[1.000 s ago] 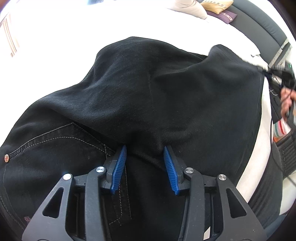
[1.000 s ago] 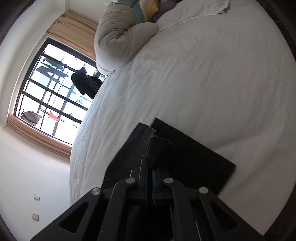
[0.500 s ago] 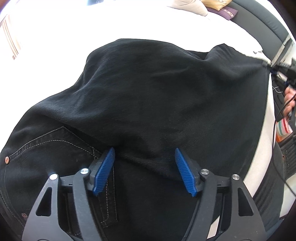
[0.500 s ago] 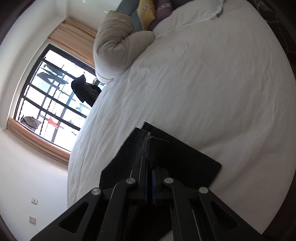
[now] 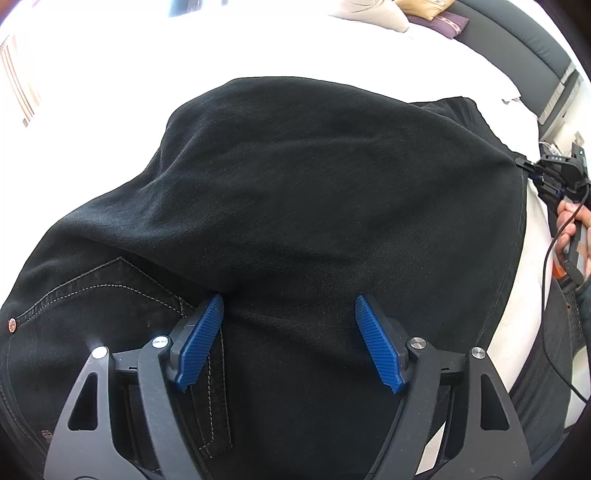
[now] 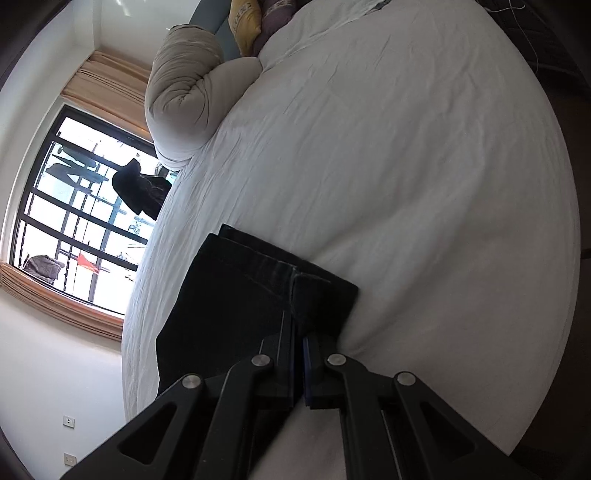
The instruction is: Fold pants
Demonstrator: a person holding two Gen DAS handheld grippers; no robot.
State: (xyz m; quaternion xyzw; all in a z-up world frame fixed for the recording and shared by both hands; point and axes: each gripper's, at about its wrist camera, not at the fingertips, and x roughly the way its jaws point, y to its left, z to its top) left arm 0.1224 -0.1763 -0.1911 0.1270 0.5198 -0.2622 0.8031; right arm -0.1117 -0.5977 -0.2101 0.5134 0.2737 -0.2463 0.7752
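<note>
Left gripper (image 5: 288, 334), black frame with ribbed blue pads (image 5: 199, 338), stands spread wide over the black denim pants (image 5: 295, 192), pads apart and nothing between them. Fabric matte, slightly fuzzy weave; pale topstitching outlines a back pocket (image 5: 110, 291) with a copper rivet (image 5: 12, 324) at the near-left edge. A folded layer lies over the pocket area in soft diagonal creases, its rounded far edge against the white bed sheet (image 5: 295, 48). At the right edge the right gripper (image 5: 524, 166) pinches a corner of the pants, hand (image 5: 569, 225) on its handle, cable trailing. Right wrist view: right gripper (image 6: 299, 332) with fingers pressed together on the pants (image 6: 240, 295) along a seam; the square-cornered hem lies flat on the wrinkled white bed sheet (image 6: 406, 166). Wide bare sheet beyond and to the right of the hem. Farther off, a rolled beige duvet (image 6: 184, 96), yellow cushion (image 6: 245, 22), barred window (image 6: 74, 206) with tan curtains.
</note>
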